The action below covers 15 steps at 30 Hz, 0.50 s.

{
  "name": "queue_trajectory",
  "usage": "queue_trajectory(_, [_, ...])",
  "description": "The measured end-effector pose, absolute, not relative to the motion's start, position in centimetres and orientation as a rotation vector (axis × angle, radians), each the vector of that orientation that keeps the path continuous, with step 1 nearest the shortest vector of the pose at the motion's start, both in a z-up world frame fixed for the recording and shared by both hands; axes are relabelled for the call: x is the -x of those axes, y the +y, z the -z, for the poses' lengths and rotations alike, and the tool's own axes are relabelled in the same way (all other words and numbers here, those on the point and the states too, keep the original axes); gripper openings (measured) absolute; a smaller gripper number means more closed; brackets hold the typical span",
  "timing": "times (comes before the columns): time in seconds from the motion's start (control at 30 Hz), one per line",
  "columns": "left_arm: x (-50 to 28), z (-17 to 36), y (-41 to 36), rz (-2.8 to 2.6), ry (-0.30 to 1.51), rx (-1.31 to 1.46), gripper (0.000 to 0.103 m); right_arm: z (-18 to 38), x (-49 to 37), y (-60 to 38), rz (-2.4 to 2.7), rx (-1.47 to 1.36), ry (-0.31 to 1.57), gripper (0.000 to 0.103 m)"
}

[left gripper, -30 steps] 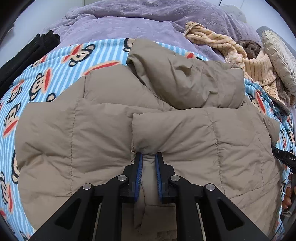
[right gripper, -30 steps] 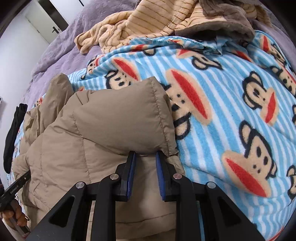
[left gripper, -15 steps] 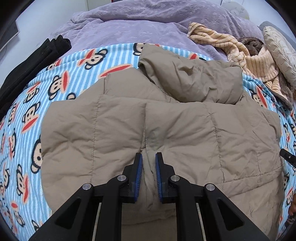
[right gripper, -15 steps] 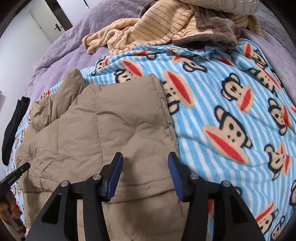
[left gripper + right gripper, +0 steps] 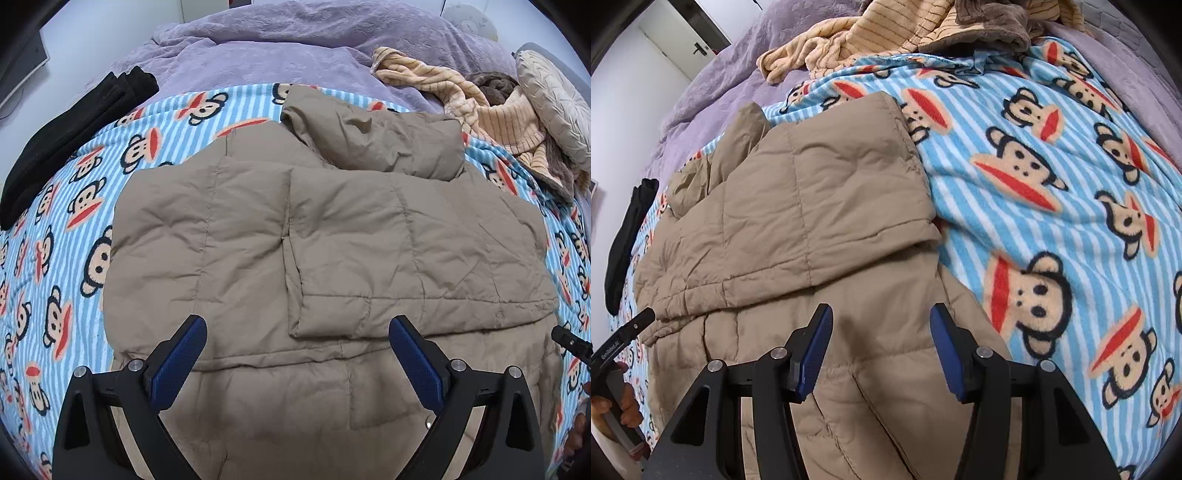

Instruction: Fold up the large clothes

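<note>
- Your left claw [image 5: 297, 354] is spread wide and holds nothing; it hovers over the near hem of the jacket [image 5: 332, 236].
- Your right claw [image 5: 881, 349] is likewise open and empty, above the jacket's right edge.
- The jacket lies folded on the monkey blanket [image 5: 74, 206], sleeves laid across its body.
- Beyond: black cloth [image 5: 70, 136] at left, striped cloth [image 5: 480, 107] and a pillow [image 5: 554, 99] at right, on the purple bed [image 5: 295, 44].

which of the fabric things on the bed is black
The folded black garment at the bed's left edge; the puffer jacket is tan and the striped blanket cream.
</note>
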<state>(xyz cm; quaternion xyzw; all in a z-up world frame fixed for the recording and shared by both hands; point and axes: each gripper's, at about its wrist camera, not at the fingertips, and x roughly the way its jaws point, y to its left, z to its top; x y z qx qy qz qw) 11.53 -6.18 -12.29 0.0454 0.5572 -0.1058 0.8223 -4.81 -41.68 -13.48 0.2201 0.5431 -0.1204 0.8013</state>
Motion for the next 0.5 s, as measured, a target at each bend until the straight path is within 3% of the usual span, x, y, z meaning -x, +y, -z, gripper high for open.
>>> queue_trajectory(0.17, [-10.1,12.4,-5.7,0.205,1.209,-0.088,0.099,13.3,6.3,-41.3,0.242,-0.483,1.181,0.059])
queue_trajectory(0.27, [-9.1,12.6,-5.4,0.180,1.229,-0.079,0.099,13.0,7.1,-41.2,0.229,-0.491,1.183,0.072])
queue_trajectory(0.5, [-6.6,12.4,-5.0,0.150,1.257,-0.068,0.099,12.1,9.4,-40.8,0.196,-0.510,1.201,0.072])
